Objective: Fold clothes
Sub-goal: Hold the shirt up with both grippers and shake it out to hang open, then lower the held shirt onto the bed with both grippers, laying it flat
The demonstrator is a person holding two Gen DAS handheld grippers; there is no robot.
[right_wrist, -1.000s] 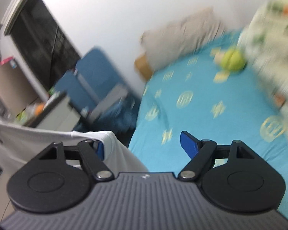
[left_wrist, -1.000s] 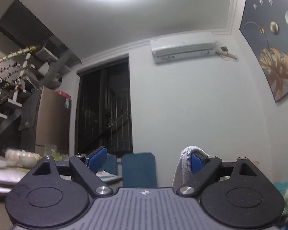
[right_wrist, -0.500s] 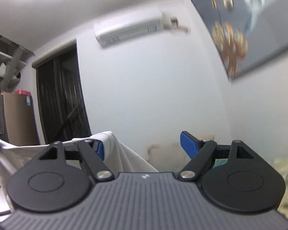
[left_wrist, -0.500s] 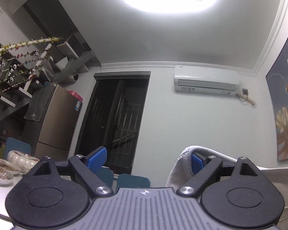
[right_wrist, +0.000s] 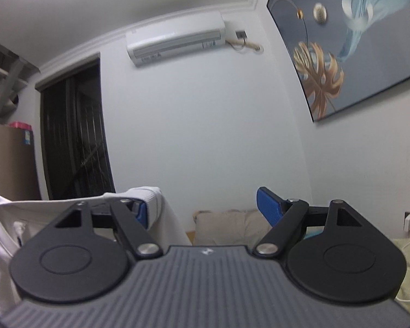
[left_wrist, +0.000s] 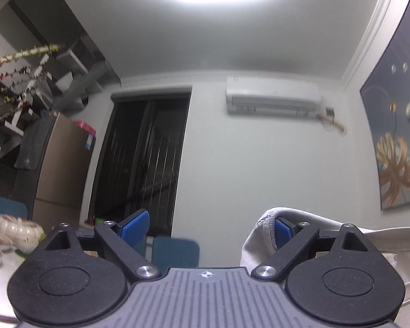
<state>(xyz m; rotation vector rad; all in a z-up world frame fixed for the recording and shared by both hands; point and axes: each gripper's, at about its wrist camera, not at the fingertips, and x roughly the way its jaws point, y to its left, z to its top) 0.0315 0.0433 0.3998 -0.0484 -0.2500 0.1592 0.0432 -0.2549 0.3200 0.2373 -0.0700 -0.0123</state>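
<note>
A pale grey-white garment hangs between my two grippers, lifted high toward the wall. In the left wrist view its ribbed edge (left_wrist: 265, 235) is draped over the right finger of my left gripper (left_wrist: 209, 225), whose jaws stand wide apart. In the right wrist view the same garment (right_wrist: 161, 205) is hooked over the left finger of my right gripper (right_wrist: 202, 205), also wide apart, and hangs down at the left. The lower part of the garment is hidden below both views.
Both cameras point up at a white wall with an air conditioner (left_wrist: 273, 99), a dark door (left_wrist: 142, 164) and a painting (right_wrist: 355, 41). A table with dishes (left_wrist: 11, 229) and blue chairs (left_wrist: 175, 251) are at the left; a pillow (right_wrist: 229, 227) is below right.
Both grippers have swung upward with the garment: the right view went from the blue bed to the wall and ceiling. The garment stays hooked over one finger of each gripper.
</note>
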